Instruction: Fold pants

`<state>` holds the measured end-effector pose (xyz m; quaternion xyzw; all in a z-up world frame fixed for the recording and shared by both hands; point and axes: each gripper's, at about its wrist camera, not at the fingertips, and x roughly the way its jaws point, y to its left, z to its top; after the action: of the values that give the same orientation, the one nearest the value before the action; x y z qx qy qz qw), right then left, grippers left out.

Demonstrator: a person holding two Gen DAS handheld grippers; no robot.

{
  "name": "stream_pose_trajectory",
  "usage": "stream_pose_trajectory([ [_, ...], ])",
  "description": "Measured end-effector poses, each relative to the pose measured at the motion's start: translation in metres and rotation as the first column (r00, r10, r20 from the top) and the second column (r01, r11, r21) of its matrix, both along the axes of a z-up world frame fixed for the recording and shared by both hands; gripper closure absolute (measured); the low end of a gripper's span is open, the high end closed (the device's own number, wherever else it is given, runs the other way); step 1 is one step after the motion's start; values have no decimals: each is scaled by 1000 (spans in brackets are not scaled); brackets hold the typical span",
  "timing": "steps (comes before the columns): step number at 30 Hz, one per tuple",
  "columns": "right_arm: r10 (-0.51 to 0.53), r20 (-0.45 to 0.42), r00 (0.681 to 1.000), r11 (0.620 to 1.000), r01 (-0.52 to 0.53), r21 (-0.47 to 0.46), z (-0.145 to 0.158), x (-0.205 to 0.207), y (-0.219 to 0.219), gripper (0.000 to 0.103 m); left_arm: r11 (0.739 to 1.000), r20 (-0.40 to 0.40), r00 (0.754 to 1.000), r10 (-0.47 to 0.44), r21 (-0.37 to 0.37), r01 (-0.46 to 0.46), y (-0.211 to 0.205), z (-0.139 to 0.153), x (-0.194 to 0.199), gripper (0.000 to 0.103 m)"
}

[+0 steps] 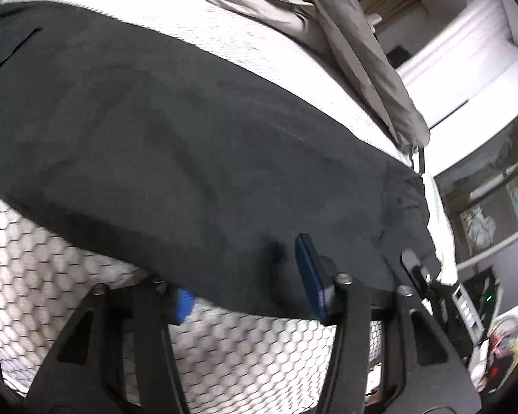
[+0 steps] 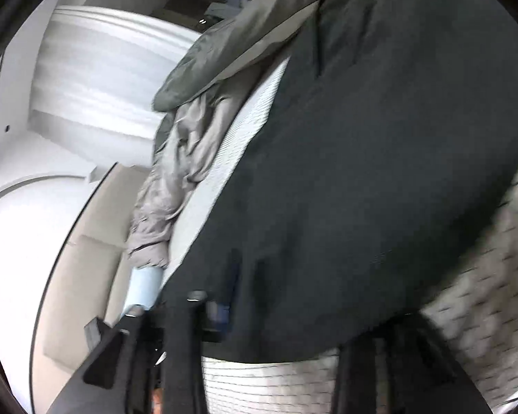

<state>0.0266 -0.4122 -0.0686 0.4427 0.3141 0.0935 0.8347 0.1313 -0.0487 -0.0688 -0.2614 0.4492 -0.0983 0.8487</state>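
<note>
Both tongs stand apart over the pants' [image 1: 190,145] near edge: left tongs [image 1: 248,293], right tongs [image 2: 279,317]. Pinch both layers squarely, then lift evenly.

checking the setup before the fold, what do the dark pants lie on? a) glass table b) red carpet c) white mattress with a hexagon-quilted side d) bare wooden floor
c: the dark charcoal fabric pants are spread over the white mattress, whose hexagon-quilted side shows below the pants' edge.
</note>
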Motion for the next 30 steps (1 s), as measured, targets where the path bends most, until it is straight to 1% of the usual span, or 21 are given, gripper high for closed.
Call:
stream_pose_trajectory([
  [2,-17,2,1000,1000,17,10,-3,10,5,61,1000,-3,1000,12,8,-12,-9,-3,4,56],
  [4,-42,0,999,999,42,1,-5,17,7,76,999,10,999,36,35,-37,-16,-3,7,65],
  [5,-48,-2,999,999,48,-13,-5,19,6,92,997,19,999,46,63,-47,-18,-2,8,83],
  [6,-50,6,999,999,51,-3,-5,18,3,96,996,34,999,43,77,-45,-19,-1,10,91],
  [8,-55,36,998,998,54,29,-1,11,-7,99,998,48,998,29,51,-31,-14,3,11,94],
  [10,-70,45,997,998,70,-3,6,1,-18,99,999,60,998,6,41,-8,-11,8,9,94],
  [12,-45,5,999,999,45,-19,2,2,-22,97,998,33,999,-15,64,13,-13,6,10,90],
  [13,-26,-25,999,1000,26,2,-4,2,-24,96,998,2,1000,-16,54,16,-12,2,11,88],
  [15,-6,-33,999,999,7,40,-11,-2,-24,96,999,-3,999,-38,12,38,-14,-4,6,73],
  [16,2,-20,1000,999,-2,32,-9,-4,-20,95,999,10,999,-43,18,43,-18,-2,4,69],
  [17,18,-13,1000,1000,-18,18,-6,-6,-15,88,998,20,998,-62,19,61,-24,0,2,60],
  [18,34,0,999,999,-34,17,-3,-4,-10,74,997,21,997,-79,12,79,-31,1,3,51],
  [19,48,18,999,999,-48,21,-1,-1,-3,68,997,26,996,-83,13,82,-37,0,3,49],
  [20,50,37,998,998,-51,23,0,2,3,65,996,31,996,-82,32,81,-46,-1,4,48],
  [22,67,40,997,998,-67,-2,1,10,15,65,996,44,996,-72,59,70,-58,-3,5,49],
  [23,64,30,997,998,-63,-28,-1,14,22,66,995,52,997,-58,83,54,-65,-4,6,51],
  [24,64,28,998,997,-62,-52,-2,17,27,73,994,58,997,-44,106,38,-70,-5,6,66],
  [25,69,26,997,994,-67,-84,-3,19,32,81,992,66,997,-37,127,28,-76,-5,5,74],
  [26,65,22,998,992,-63,-109,-3,19,34,90,991,72,997,-31,134,21,-79,-6,5,86],
  [28,50,34,998,997,-48,-60,-4,13,25,95,996,84,996,-3,90,-5,-76,-2,5,92],
  [30,22,33,999,999,-21,-32,-1,3,12,96,998,101,995,-11,62,5,-70,6,2,92],
])
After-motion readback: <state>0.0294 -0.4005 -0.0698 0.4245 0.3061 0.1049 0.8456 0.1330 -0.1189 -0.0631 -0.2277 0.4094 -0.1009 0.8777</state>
